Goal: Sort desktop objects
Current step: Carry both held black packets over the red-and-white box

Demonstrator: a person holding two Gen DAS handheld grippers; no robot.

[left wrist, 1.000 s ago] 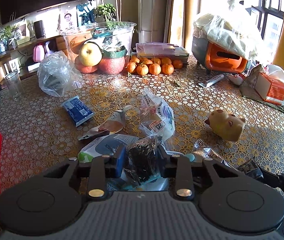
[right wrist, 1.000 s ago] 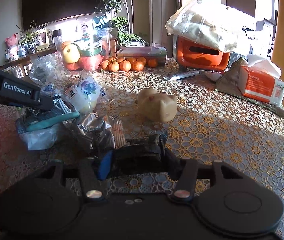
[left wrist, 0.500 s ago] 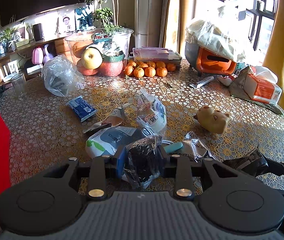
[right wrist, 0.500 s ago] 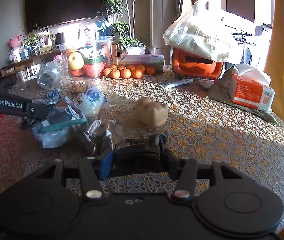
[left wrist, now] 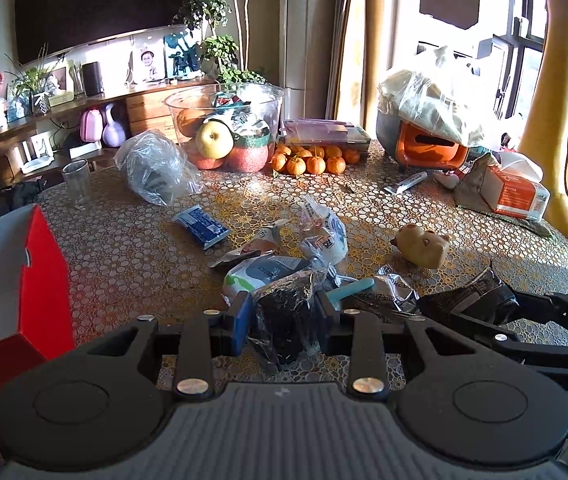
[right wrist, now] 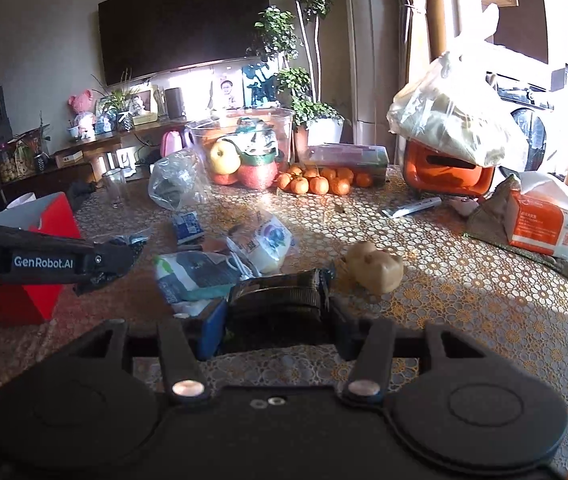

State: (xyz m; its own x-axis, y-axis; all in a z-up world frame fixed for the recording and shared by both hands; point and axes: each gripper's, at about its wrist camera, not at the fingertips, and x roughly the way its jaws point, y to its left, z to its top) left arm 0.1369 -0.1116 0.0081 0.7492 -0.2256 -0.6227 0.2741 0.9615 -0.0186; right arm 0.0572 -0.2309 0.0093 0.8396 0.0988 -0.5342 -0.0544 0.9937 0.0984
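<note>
My left gripper (left wrist: 284,312) is shut on a dark snack packet in clear wrap (left wrist: 284,320) and holds it above the table. My right gripper (right wrist: 276,316) is shut on a dark flat packet (right wrist: 276,292), also lifted; it shows in the left wrist view (left wrist: 468,304) at the right. On the table lie a white-and-grey pouch (left wrist: 260,272), a teal-handled item (left wrist: 352,290), a silver wrapper (left wrist: 392,292), a clear bread bag (left wrist: 324,232), a blue packet (left wrist: 200,226) and a tan pig figure (left wrist: 424,244). A red open box (left wrist: 12,280) stands at the left.
A clear bowl of fruit (left wrist: 224,132), mandarins (left wrist: 312,160), a crumpled plastic bag (left wrist: 156,168) and a glass (left wrist: 76,178) stand at the back. An orange appliance under a bag (left wrist: 428,152), a tube (left wrist: 406,182) and a tissue pack (left wrist: 516,192) are at the right.
Both grippers have risen and drawn back from the pile, each with its packet. The red box has come further into view at the left.
</note>
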